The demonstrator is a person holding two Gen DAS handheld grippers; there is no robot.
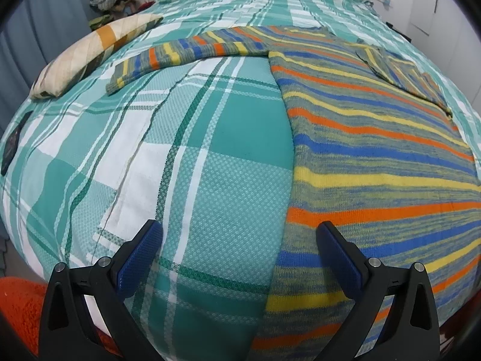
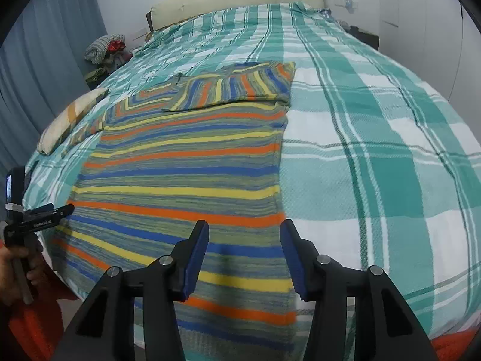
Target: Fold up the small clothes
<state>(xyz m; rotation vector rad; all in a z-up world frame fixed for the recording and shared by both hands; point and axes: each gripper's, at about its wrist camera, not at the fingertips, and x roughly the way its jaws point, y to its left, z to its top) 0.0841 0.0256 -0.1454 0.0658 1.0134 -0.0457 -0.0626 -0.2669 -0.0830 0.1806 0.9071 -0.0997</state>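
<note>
Bedspread (image 2: 375, 156) right of the striped sweater (image 2: 186, 162) lies open, pillow (image 1: 90, 57) far left

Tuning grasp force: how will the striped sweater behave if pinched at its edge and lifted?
The sweater is probably floppy: it lies flat on the bedspread, one sleeve already folded over. The knit looks grippy, unlikely to slip. Its loose sleeve may trail.

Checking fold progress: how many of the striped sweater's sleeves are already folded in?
1. The right sleeve lies folded across the striped sweater; the left sleeve is spread out on the plaid bedspread.
</note>
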